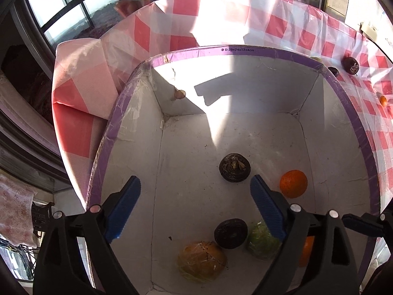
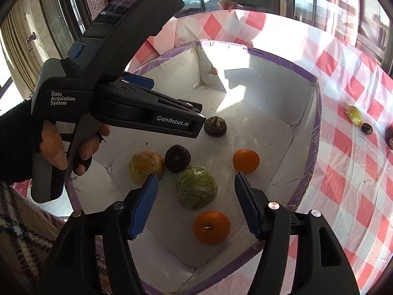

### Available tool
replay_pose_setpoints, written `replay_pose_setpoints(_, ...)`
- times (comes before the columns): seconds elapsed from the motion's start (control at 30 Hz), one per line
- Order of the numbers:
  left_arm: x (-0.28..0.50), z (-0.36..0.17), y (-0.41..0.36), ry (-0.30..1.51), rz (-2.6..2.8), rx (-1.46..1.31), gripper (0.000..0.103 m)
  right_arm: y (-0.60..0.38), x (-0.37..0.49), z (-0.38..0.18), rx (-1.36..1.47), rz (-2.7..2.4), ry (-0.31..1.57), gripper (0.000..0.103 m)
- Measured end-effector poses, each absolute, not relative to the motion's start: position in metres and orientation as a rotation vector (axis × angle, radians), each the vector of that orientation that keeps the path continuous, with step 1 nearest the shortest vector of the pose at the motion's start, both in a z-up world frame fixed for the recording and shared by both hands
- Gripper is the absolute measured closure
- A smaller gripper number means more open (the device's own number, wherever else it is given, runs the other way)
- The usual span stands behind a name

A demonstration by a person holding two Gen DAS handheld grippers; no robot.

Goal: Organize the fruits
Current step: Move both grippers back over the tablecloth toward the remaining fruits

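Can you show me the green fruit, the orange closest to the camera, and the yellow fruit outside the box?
green fruit (image 2: 196,188), right wrist view, middle.
near orange (image 2: 211,227), right wrist view, by its stem.
yellow fruit (image 2: 353,115), right wrist view, middle.

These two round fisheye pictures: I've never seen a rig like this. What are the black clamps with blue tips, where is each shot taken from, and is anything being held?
No robot here: a person holds a hand-operated two-finger gripper in each hand, with a camera on each looking along its blue fingers. One picture looks from the left gripper, the other from the right gripper, which also shows the person's left hand on the other tool. Both hang over a white box with a purple rim on a red-checked tablecloth. Inside lie two oranges, a green wrapped fruit, a yellow wrapped fruit and two dark fruits. A few more fruits wait on the cloth. Both grippers are open, holding nothing.
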State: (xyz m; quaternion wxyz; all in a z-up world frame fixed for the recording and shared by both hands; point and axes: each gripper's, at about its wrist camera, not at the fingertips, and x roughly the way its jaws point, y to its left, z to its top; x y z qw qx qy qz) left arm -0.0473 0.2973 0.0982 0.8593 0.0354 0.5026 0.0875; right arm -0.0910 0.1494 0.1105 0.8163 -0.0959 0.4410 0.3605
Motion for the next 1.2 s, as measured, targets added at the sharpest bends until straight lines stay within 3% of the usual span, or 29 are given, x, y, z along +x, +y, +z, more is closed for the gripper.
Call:
replay_pose_setpoints(0.17,-0.046,0.119,0.285,0.973,0.212,0.093,0.006,0.110,-0.078,0.136,-0.036,0.715,0.870,0.036)
replay_pose_setpoints(0.23,-0.045,0.130,0.273,0.926,0.212,0.126,0.005,0.088,-0.074,0.142,-0.009,0.634,0.845,0.028)
replay_pose_setpoints(0.53,-0.029,0.175,0.176,0.776,-0.003,0.114,0.002,-0.042,-0.058,0.127,0.058,0.203,0.889,0.019)
replay_pose_setpoints(0.87,-0.017,0.144,0.044,0.903,-0.247,0.190,0.002,-0.197,-0.033,0.079,0.190,-0.176,1.043,0.020)
replay_pose_setpoints(1.2,-0.001,0.077,-0.005,1.109,-0.198,0.256,0.003,-0.283,0.032,0.035,0.235,-0.266,0.996,0.020)
